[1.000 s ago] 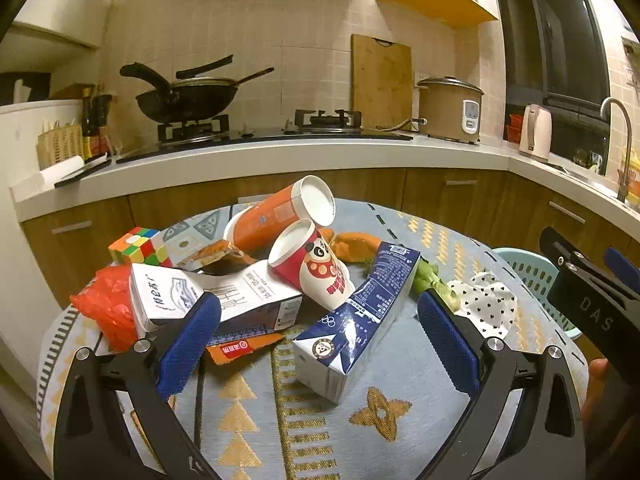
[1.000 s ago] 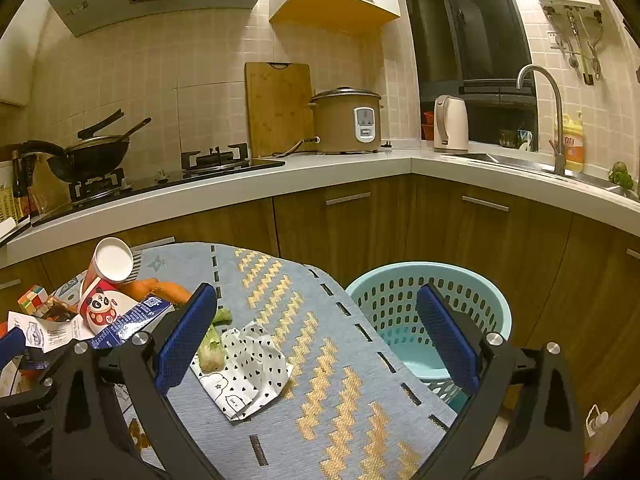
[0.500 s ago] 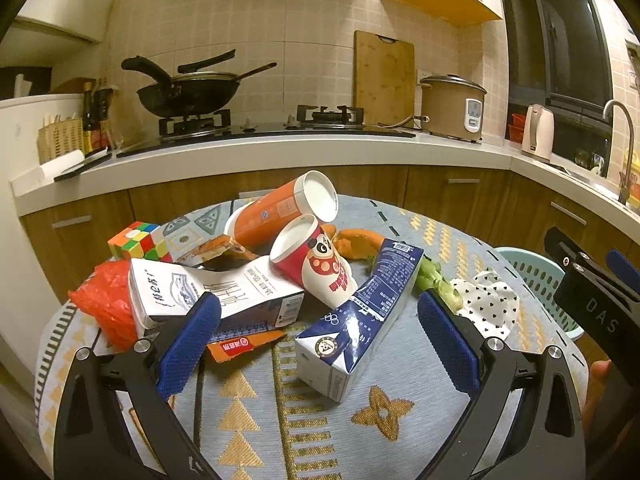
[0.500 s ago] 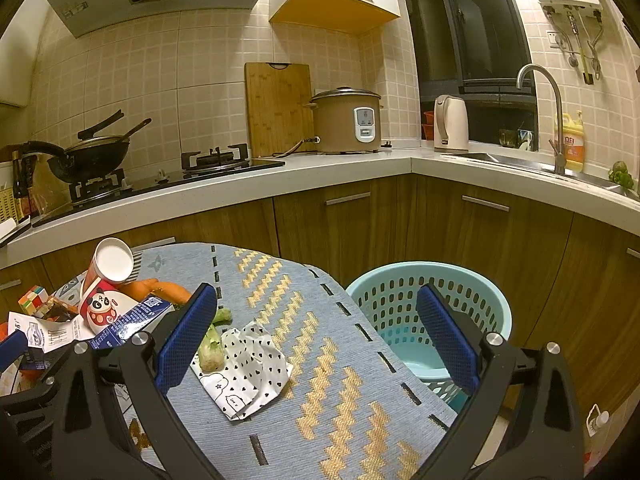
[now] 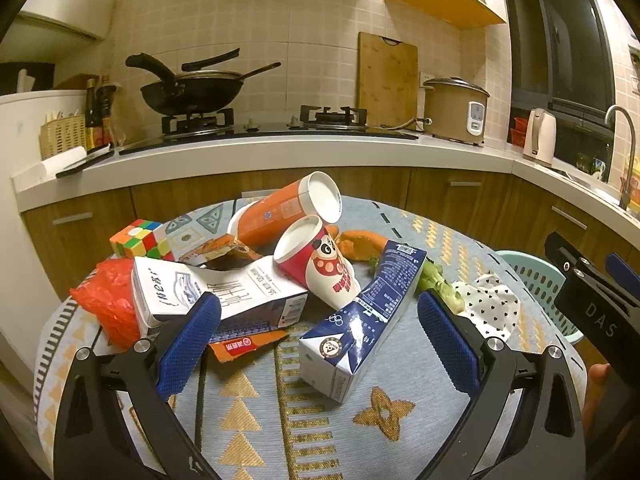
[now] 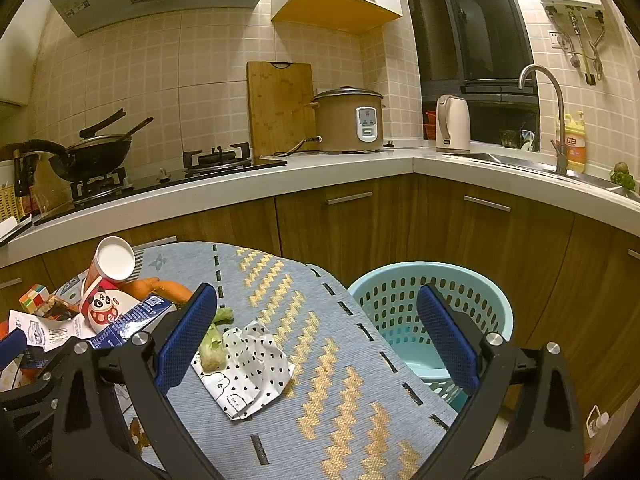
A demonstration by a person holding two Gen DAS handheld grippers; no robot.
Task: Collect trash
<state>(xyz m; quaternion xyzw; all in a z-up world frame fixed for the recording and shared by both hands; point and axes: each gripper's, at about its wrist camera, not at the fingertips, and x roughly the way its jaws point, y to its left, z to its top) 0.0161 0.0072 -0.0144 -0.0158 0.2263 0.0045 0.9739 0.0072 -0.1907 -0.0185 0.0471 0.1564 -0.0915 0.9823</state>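
Note:
Trash is piled on a round table with a patterned blue cloth. A blue milk carton lies just ahead of my open left gripper. Behind it are a red panda cup, an orange cup, a white carton, a red plastic bag, an orange wrapper and carrot peel. My right gripper stands open above a dotted paper wrapper with a green vegetable stalk. The light blue basket stands on the floor at the table's right edge.
A Rubik's cube sits at the pile's back left. The other gripper's black body juts in at the right of the left wrist view. A kitchen counter with wok, stove, rice cooker, kettle and sink curves behind the table.
The left gripper has crept slightly nearer to the pile and a little lower. The right gripper view is unchanged; both stay open.

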